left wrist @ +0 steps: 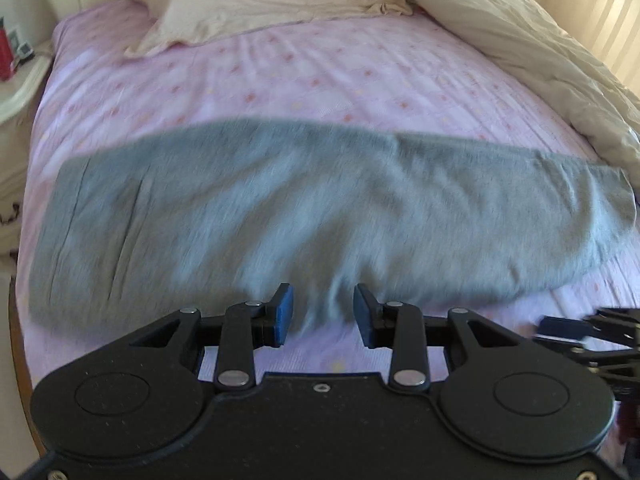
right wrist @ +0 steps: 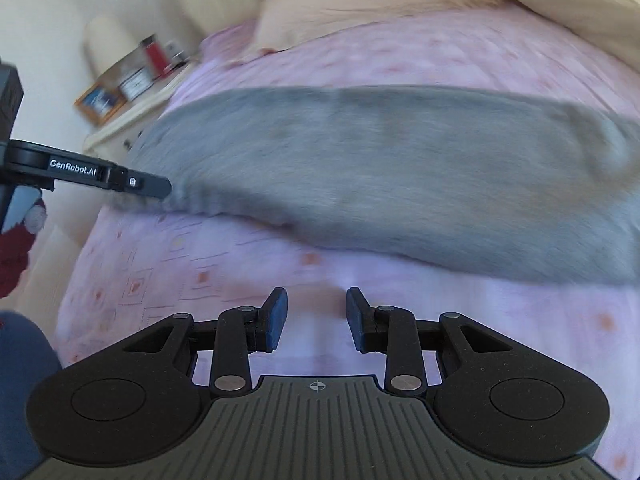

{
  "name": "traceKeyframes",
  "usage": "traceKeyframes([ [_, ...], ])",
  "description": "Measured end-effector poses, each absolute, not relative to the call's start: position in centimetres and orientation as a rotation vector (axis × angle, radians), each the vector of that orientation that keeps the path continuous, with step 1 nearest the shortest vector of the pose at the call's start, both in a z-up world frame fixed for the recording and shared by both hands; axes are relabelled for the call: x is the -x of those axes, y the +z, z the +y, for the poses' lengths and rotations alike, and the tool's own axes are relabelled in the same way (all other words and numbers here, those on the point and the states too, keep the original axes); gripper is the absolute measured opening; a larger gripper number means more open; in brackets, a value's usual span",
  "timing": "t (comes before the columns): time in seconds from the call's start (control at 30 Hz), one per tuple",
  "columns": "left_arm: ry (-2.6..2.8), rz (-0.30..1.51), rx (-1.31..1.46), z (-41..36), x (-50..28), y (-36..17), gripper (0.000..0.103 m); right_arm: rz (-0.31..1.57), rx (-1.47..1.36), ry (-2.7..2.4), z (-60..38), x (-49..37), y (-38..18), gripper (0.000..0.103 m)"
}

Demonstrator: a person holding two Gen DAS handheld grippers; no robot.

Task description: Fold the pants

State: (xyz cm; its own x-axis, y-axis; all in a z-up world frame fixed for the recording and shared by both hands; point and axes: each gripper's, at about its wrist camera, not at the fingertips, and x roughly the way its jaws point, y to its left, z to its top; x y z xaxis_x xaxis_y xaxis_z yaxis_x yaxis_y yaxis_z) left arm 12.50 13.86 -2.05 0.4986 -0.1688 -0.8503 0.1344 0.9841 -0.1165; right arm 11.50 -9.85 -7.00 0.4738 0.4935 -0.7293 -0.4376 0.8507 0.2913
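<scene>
Grey pants (left wrist: 320, 208) lie as one long band across the pink bed sheet (left wrist: 280, 80), blurred by motion in both views. My left gripper (left wrist: 323, 312) hovers open over the band's near edge; cloth shows through the gap, and the pads (left wrist: 285, 312) do not press it. In the right wrist view the left gripper (right wrist: 160, 189) reaches in from the left, its tip at the left end of the pants (right wrist: 400, 168). My right gripper (right wrist: 316, 316) is open over bare sheet (right wrist: 320, 276), short of the pants, with nothing between its fingers. It also shows at the right edge of the left wrist view (left wrist: 560, 326).
A cream pillow (left wrist: 260, 4) lies at the head of the bed and a bunched cream duvet (left wrist: 520, 40) runs along the right side. A white nightstand (right wrist: 132, 116) with a red bottle (right wrist: 154, 54) stands left of the bed. A person's red and blue clothing (right wrist: 16, 256) is at the left.
</scene>
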Motion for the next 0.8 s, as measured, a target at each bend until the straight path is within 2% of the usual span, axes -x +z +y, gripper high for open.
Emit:
traceKeyframes([
  [0.17, -0.191, 1.093, 0.051, 14.6, -10.7, -4.3, 0.044, 0.858, -0.013, 0.588, -6.7, -13.3, -6.4, 0.031],
  [0.3, -0.205, 1.123, 0.042, 14.1, -10.7, -5.7, 0.044, 0.799, -0.094, 0.563, -7.1, -15.9, -4.4, 0.031],
  [0.57, -0.195, 1.083, 0.025, 12.9, -14.5, -5.4, 0.042, 0.76, -0.159, 0.479, -8.7, -20.6, -2.1, 0.031],
  [0.8, -0.226, 1.131, 0.237, 15.5, -17.9, -3.6, 0.04, 0.735, -0.196, 0.595, -10.8, -16.5, -2.0, 0.032],
])
